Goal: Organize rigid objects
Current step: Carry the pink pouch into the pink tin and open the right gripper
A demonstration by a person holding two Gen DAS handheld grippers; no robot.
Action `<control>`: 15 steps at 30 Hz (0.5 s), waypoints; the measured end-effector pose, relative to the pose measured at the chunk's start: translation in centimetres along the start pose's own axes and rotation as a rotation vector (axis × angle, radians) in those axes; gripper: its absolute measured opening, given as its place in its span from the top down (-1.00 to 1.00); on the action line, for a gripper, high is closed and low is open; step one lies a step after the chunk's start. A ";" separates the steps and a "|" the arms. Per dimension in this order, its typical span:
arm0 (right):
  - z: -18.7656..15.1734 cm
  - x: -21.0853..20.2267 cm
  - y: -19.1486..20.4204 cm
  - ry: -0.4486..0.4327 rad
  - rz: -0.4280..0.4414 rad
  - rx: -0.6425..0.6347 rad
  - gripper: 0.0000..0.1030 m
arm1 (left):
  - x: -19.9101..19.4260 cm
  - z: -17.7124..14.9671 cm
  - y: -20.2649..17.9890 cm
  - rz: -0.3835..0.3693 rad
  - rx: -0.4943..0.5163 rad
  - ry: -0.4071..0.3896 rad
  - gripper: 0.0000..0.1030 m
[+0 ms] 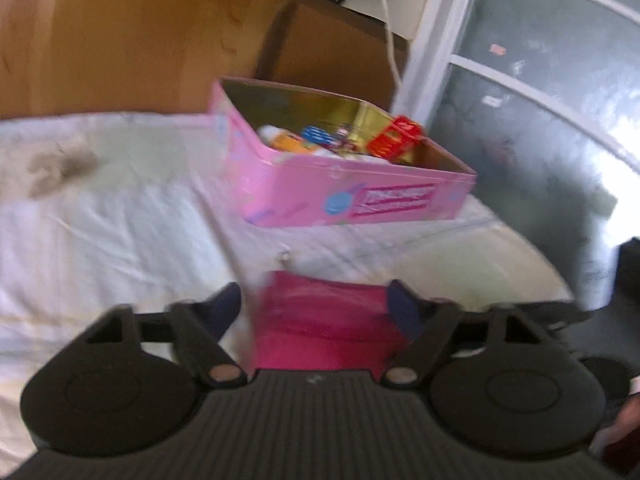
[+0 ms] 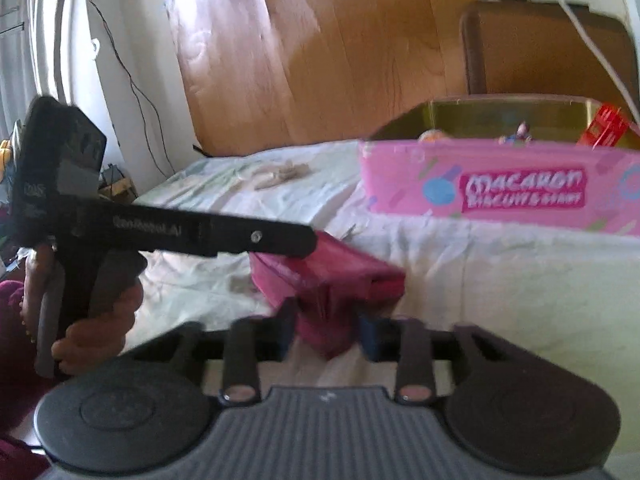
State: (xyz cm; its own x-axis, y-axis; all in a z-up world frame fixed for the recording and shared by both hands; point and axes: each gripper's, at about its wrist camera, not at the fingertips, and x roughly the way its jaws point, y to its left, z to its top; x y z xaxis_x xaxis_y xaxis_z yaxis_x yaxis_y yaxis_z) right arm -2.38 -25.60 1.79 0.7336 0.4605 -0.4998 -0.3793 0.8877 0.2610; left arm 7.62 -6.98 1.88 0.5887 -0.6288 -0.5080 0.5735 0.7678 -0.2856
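- The right tongs (image 2: 327, 330) were nearest, their blue tips drawn in against the near corner of the pink box (image 2: 328, 284); the tips seemed to press its two sides, so I judged them clenched on the box, though blur left the contact less than certain.
- The box lay on the white bed sheet (image 2: 500, 280), between both tools, not in the tin.
- The left tongs (image 1: 320, 312) stood released: the pink box (image 1: 324, 320) sat between the blue fingers (image 1: 224, 312), one tip apart from it, the other just beside its edge.
- To do this step well, I judged the grip should sit deeper than the corner, lest the box twist out when lifted; the left tool (image 2: 180, 232), reaching in from the side over the box's far end, could steady it.
- Farther back stood the open pink biscuit tin (image 2: 500, 196) with small toys (image 1: 394, 142) inside, well apart from the box.
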 end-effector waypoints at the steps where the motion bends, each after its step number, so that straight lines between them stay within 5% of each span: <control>1: -0.1 -0.1 0.0 -0.010 -0.004 0.001 0.57 | -0.2 0.4 -0.4 0.028 0.004 -0.010 -0.21; 9: 3.7 -3.7 -0.6 -0.230 -0.054 -0.077 0.66 | -3.1 5.6 -4.4 -0.013 0.126 -0.177 -0.06; 15: 7.2 -3.8 -2.9 -0.326 -0.178 -0.152 0.64 | 0.1 9.6 -6.5 0.001 0.203 -0.242 -0.07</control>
State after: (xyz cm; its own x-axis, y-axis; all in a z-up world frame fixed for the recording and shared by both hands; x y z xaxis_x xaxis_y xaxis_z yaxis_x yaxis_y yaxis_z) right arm -0.06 -29.94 8.86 0.9264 0.2967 -0.2318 -0.2918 0.9548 0.0563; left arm 9.39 -13.24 11.53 0.6936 -0.6581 -0.2929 0.6607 0.7432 -0.1053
